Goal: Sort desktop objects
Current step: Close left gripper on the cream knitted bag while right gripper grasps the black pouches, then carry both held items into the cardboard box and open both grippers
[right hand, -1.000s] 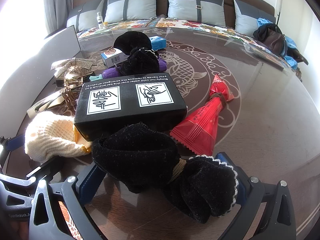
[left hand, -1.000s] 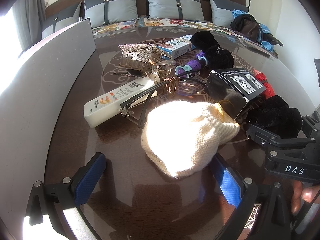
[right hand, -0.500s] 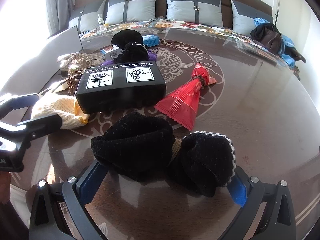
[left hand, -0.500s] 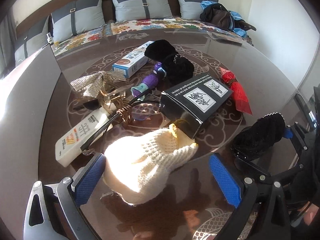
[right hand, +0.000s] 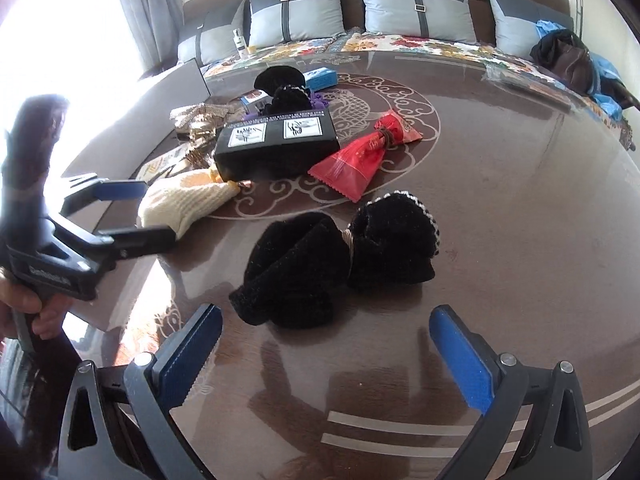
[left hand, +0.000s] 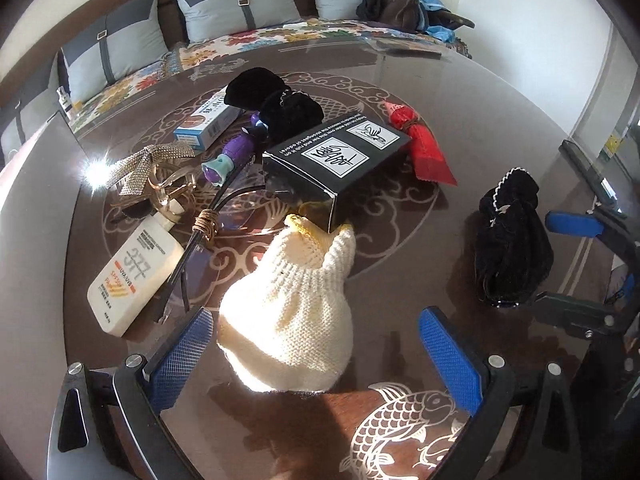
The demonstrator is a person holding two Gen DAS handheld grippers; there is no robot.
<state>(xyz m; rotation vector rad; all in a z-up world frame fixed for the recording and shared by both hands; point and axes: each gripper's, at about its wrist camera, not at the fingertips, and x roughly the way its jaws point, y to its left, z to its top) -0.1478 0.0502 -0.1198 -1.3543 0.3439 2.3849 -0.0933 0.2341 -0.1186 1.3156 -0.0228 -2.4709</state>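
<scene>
Sunlight glares off the dark glass table (right hand: 520,220), a sofa with grey cushions (right hand: 412,4) behind it. Near the right gripper (right hand: 324,354), whose fingers are spread wide and empty, lies a black velvet pouch (right hand: 340,256), set apart from the clutter. Further left, the left gripper (left hand: 316,356), also spread and holding nothing, straddles the cream knitted hat (left hand: 292,312), which touches a black box (left hand: 340,160). A red packet (right hand: 360,156) lies just right of that box.

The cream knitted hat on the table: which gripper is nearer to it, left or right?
Left. The left gripper has its open fingers either side of the cream knitted hat; the right gripper, also open, sits off by the black velvet pouch.
</scene>
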